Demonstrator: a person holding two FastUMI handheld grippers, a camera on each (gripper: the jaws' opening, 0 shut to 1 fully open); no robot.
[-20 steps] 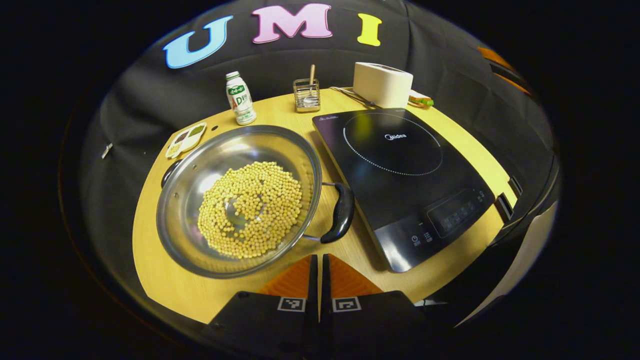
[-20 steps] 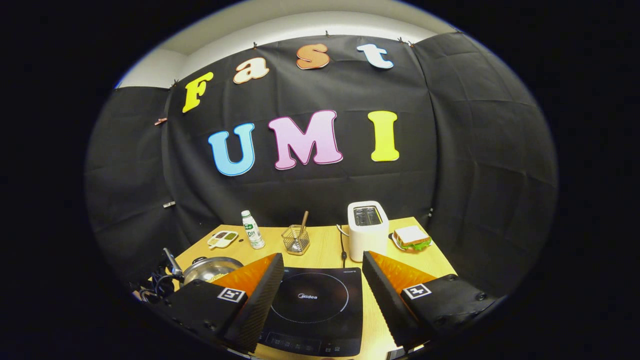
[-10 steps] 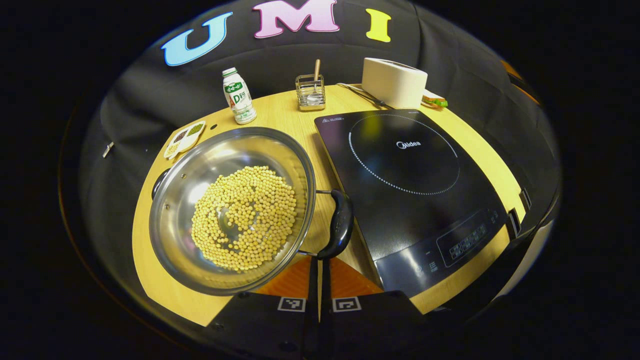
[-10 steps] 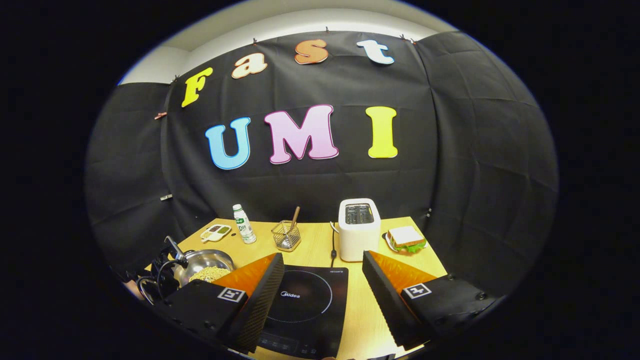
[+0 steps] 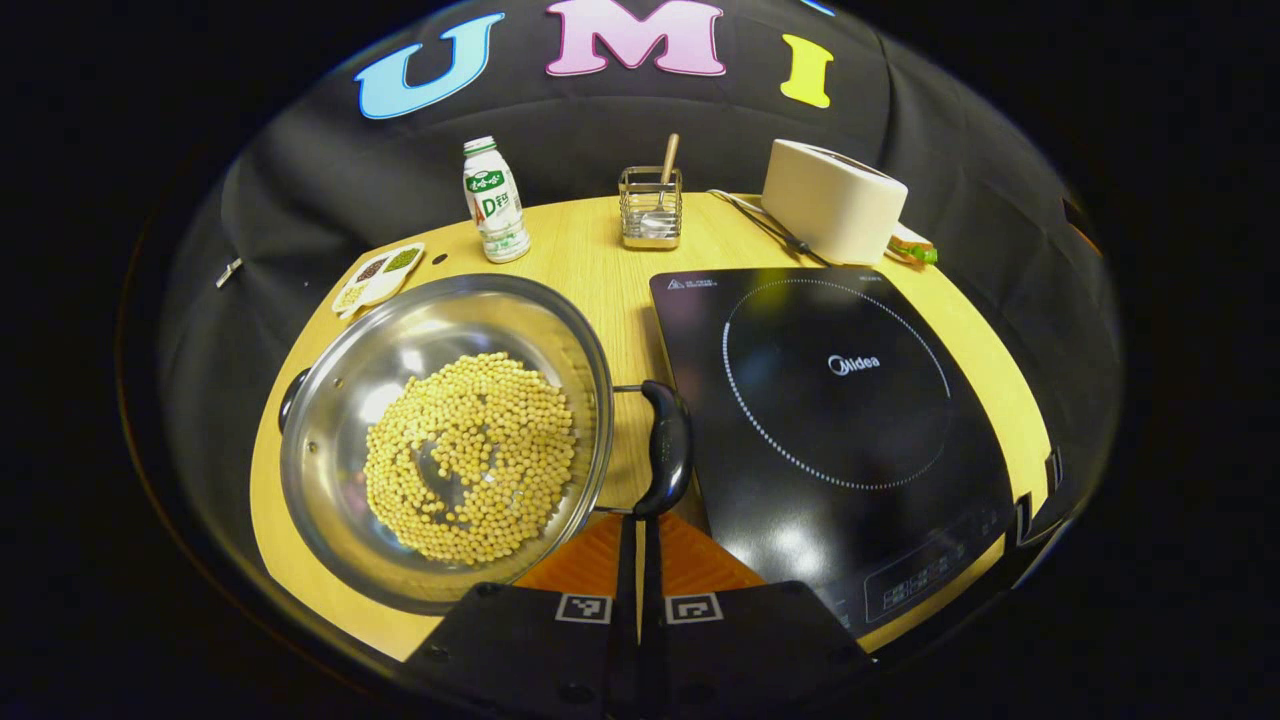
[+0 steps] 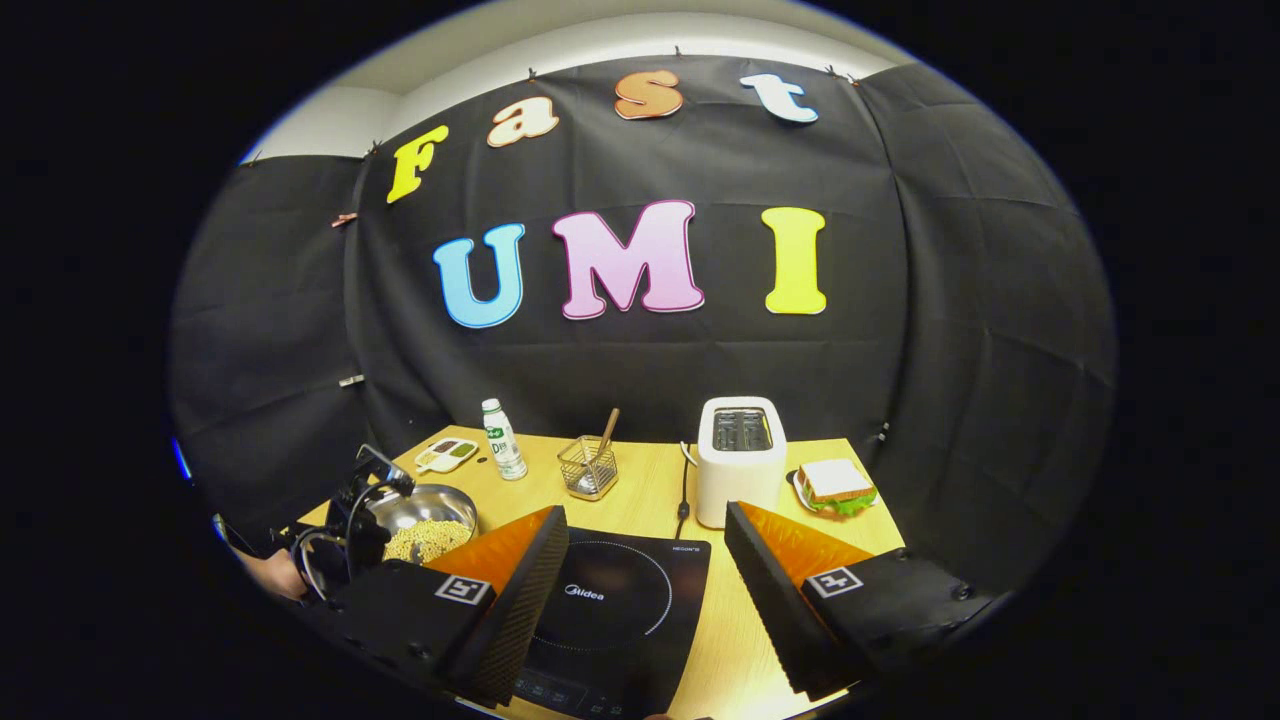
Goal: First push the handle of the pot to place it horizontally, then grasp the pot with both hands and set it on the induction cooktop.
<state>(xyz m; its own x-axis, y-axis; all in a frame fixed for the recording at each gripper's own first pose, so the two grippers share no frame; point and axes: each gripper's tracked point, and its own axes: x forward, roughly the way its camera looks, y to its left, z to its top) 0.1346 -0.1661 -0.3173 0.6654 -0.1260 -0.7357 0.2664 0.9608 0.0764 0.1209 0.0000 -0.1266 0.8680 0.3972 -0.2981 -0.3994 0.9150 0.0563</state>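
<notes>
The pot, a wide steel one with a bed of pale beans in it, sits on the tabletop at about nine o'clock from the induction cooktop, close beside it but not on it. Its near handle has swung over the last second: it leaned toward the cooktop before, and now it runs close to straight up the left gripper view, its lower end right at the tip of the left gripper. That gripper's fingers are pressed together, pinching nothing, and have crept forward until they meet the handle's end. So the push is under way, I'd say, and the pot has turned a little with it. The far handle peeks out at the pot's ten o'clock edge.

The right gripper hangs above the near edge of the cooktop with its fingers spread wide and nothing between them. It seems to be waiting for the two-handed lift.

At the back of the tabletop, from ten to two o'clock, stand a small dish, a bottle, a wire holder, a toaster and a sandwich, all well apart from the pot. The lift onto the cooktop is not yet begun.
</notes>
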